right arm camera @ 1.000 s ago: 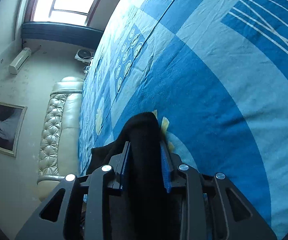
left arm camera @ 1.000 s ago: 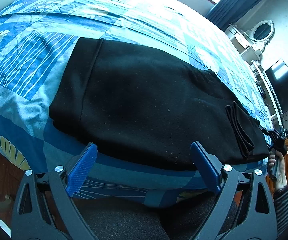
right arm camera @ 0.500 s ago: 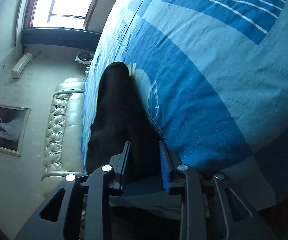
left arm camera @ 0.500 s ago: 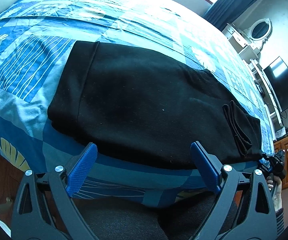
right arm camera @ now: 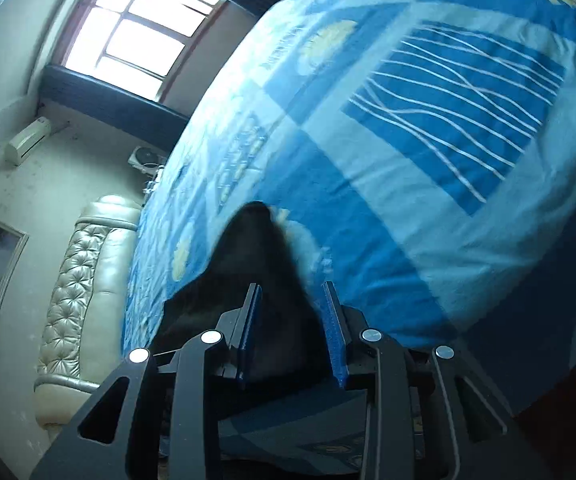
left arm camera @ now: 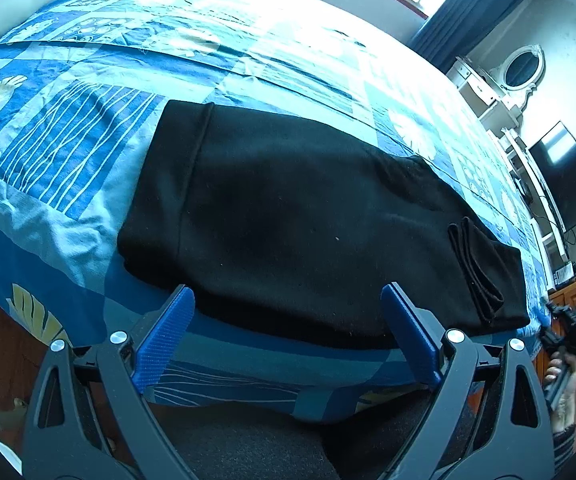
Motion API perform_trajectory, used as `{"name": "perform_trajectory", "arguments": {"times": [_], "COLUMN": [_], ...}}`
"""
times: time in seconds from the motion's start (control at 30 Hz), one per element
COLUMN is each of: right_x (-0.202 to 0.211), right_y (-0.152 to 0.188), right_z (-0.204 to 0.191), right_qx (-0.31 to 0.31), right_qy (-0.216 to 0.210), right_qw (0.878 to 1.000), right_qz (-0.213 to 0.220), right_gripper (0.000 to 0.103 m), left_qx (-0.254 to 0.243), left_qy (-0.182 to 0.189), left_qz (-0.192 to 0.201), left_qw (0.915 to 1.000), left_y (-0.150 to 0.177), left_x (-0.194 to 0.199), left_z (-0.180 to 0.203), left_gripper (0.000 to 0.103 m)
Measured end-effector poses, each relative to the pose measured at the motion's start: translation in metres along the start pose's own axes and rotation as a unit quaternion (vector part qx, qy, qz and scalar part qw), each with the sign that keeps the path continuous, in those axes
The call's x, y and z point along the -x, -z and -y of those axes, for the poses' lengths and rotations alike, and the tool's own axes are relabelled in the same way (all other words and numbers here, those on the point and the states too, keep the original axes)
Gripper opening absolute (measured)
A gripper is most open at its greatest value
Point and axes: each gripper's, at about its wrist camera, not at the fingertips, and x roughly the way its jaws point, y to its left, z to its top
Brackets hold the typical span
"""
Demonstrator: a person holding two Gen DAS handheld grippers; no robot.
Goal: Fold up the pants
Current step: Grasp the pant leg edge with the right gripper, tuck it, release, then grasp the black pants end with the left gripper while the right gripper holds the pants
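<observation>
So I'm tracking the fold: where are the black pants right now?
The black pants lie flat on the blue bedspread near its front edge, just beyond the open left gripper; their cuff end is at the right of the left wrist view.

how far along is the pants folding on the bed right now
Done: the black fabric pants lie flat, legs doubled lengthwise on the blue patchwork bedspread. In hand: the right gripper, jaws just opening, has the cuff end between them; the left gripper hangs open, empty. Left: folding cuffs toward the waistband.

A bright window (right arm camera: 136, 40) (dark curtains beside it) lights pale walls, a tufted headboard (right arm camera: 76, 288) and a wall-mounted television (left arm camera: 568, 184).
</observation>
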Motion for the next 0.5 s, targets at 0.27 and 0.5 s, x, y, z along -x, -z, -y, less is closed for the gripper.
{"name": "perform_trajectory", "arguments": {"times": [0.27,0.5], "right_x": [-0.116,-0.16], "right_y": [0.073,0.119], "right_z": [-0.085,-0.112], "right_qx": [0.024,0.048], "right_qy": [-0.116,-0.115], "right_qw": [0.977,0.962], "right_qz": [-0.177,-0.243], "right_gripper": [0.029,0.027], "left_qx": [0.0,0.027], "left_qy": [-0.008,-0.012], "left_qz": [-0.001,0.003], "left_qw": [1.0,0.9996], "left_y": [-0.002,-0.009], "left_x": [0.0,0.001], "left_z": [-0.006,-0.025], "left_gripper": [0.094,0.094]}}
